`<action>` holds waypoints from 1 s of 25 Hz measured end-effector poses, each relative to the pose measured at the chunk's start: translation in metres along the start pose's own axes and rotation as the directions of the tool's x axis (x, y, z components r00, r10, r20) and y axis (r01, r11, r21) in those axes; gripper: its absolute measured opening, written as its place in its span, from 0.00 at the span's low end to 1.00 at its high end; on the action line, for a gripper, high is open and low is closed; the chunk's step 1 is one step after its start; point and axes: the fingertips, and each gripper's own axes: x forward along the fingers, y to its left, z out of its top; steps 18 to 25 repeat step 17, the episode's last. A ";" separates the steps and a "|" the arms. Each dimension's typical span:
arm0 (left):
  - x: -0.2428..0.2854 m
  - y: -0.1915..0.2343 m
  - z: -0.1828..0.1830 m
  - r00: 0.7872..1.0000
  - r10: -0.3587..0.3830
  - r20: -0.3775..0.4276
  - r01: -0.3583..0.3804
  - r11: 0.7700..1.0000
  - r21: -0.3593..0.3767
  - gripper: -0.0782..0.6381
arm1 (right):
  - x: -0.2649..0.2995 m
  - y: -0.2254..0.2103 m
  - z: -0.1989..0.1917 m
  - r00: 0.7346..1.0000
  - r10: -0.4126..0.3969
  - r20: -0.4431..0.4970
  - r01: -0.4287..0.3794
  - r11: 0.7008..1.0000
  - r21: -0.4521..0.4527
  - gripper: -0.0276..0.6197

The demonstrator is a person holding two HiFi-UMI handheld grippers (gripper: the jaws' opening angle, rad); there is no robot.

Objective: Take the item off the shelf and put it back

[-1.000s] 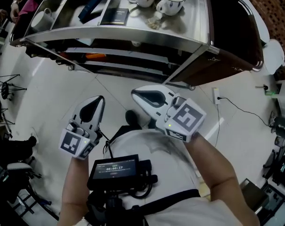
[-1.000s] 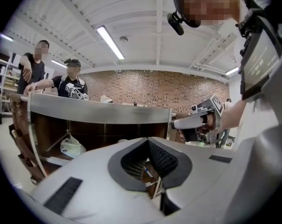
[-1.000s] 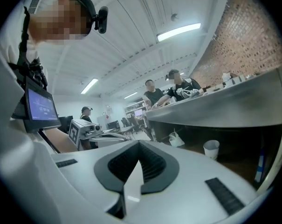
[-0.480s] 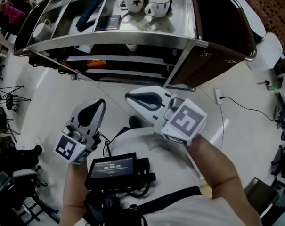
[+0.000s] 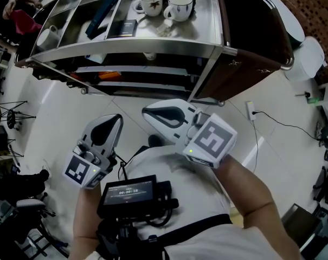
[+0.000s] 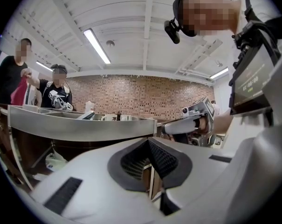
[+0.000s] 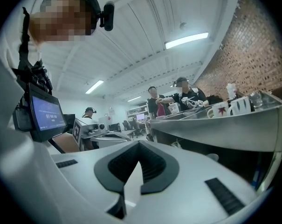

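A steel shelf unit [image 5: 126, 50] stands ahead of me. Its top tray carries two white mugs [image 5: 150, 0] [image 5: 178, 5], a flat black box [image 5: 123, 27], a blue item [image 5: 101, 15] and another mug [image 5: 49, 35] at the left. My left gripper [image 5: 116, 117] is shut and empty, held low over the floor, short of the shelf. My right gripper [image 5: 145, 111] is beside it, also shut with nothing in it. The left gripper view shows its pads [image 6: 147, 141] met below the tray rim [image 6: 80, 127]. In the right gripper view the mugs [image 7: 218, 110] stand above the closed jaws [image 7: 139, 143].
Lower shelves hold an orange item [image 5: 109, 75]. A wall socket with a cable [image 5: 249, 110] lies on the floor at the right, tripod legs [image 5: 9, 104] at the left. Two people [image 6: 57, 90] stand behind the shelf. A screen unit [image 5: 134, 191] hangs at my chest.
The head view has shifted, so the shelf sits a little further left and nearer. Both grippers stay shut and have barely moved in front of my body.
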 end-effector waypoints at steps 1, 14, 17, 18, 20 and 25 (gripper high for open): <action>0.001 0.000 0.000 1.000 0.000 0.001 0.000 1.000 -0.001 0.11 | 0.000 0.000 0.000 1.000 0.003 -0.005 -0.003 1.000 0.006 0.05; 0.015 0.000 -0.001 0.999 -0.013 -0.036 0.015 0.998 0.060 0.11 | 0.007 -0.009 -0.001 1.000 0.020 -0.004 -0.020 1.000 0.024 0.05; 0.017 0.004 -0.001 1.000 -0.008 -0.030 0.009 0.999 0.045 0.11 | 0.007 -0.010 -0.001 1.000 0.028 -0.014 -0.027 0.999 0.038 0.05; 0.017 0.004 -0.001 1.000 -0.008 -0.030 0.009 0.999 0.045 0.11 | 0.007 -0.010 -0.001 1.000 0.028 -0.014 -0.027 0.999 0.038 0.05; 0.017 0.004 -0.001 1.000 -0.008 -0.030 0.009 0.999 0.045 0.11 | 0.007 -0.010 -0.001 1.000 0.028 -0.014 -0.027 0.999 0.038 0.05; 0.017 0.004 -0.001 1.000 -0.008 -0.030 0.009 0.999 0.045 0.11 | 0.007 -0.010 -0.001 1.000 0.028 -0.014 -0.027 0.999 0.038 0.05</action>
